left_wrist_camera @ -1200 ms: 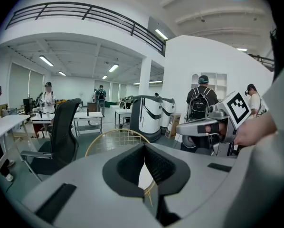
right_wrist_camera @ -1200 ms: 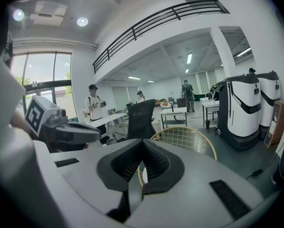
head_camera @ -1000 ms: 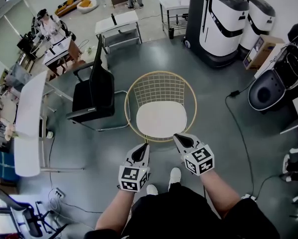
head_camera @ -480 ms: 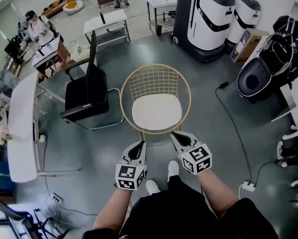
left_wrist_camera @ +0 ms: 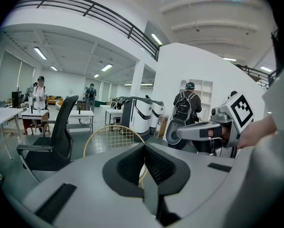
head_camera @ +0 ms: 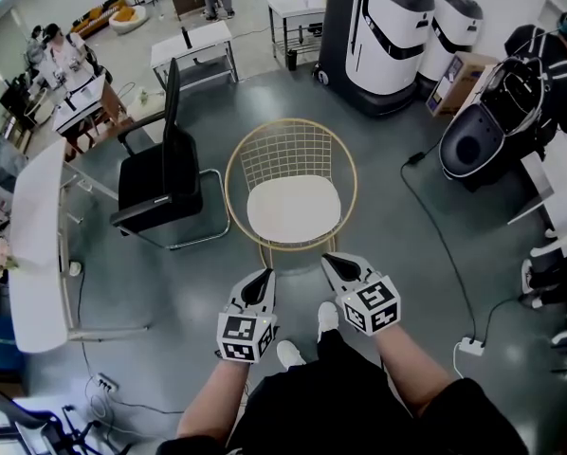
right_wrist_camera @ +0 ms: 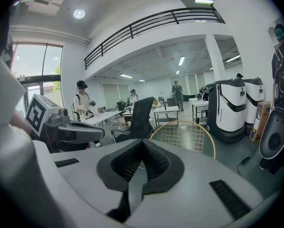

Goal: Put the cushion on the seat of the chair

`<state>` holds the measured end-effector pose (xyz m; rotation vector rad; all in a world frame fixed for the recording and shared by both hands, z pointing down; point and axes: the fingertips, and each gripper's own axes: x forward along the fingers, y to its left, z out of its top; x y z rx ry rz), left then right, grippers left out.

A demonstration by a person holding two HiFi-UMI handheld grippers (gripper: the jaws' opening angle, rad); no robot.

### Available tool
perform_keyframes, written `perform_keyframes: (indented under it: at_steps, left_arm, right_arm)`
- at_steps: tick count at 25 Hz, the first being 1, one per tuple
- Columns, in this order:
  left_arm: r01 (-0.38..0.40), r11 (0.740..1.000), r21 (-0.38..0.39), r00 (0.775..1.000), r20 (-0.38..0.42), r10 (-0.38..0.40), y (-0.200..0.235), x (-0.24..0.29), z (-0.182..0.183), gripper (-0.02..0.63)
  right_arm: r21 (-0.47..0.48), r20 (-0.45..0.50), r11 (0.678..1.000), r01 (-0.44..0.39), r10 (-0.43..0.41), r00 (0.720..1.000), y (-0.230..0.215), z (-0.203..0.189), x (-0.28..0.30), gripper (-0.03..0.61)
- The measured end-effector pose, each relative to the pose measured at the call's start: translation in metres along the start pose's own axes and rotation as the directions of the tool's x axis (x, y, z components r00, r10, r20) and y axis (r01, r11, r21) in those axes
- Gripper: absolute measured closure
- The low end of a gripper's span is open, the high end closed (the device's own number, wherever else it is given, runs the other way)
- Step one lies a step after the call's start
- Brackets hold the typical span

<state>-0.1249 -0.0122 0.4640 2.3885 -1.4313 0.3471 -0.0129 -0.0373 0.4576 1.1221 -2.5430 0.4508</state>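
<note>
I had both tools clenched on nothing: the left gripper showed its pads pressed together with no object between them, and the right gripper showed the same. The white cushion lay flat on the seat of the gold wire chair, inside the round rim and in front of the mesh back. It sat straight ahead of my 2 grippers, beyond their tips and apart from them, roughly centred on the gap between them. Its wider span ran across my line of sight, left to right. The right gripper stood a little nearer the seat's front edge than the left. By my reading the cushion was already in place, so any further reach would have gone straight forward. A black office chair stood just left of the wire one.
</note>
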Motion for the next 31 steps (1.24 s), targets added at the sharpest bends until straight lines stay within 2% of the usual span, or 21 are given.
perform_keyframes:
  at_steps: [31]
  left_arm:
    - [0.033,0.999,0.023,0.999,0.002,-0.033,-0.003,-0.028,-0.011,0.597]
  right_arm:
    - [-0.002,0.013,1.000,0.026,-0.026,1.000,0.027,-0.008,-0.008,0.568]
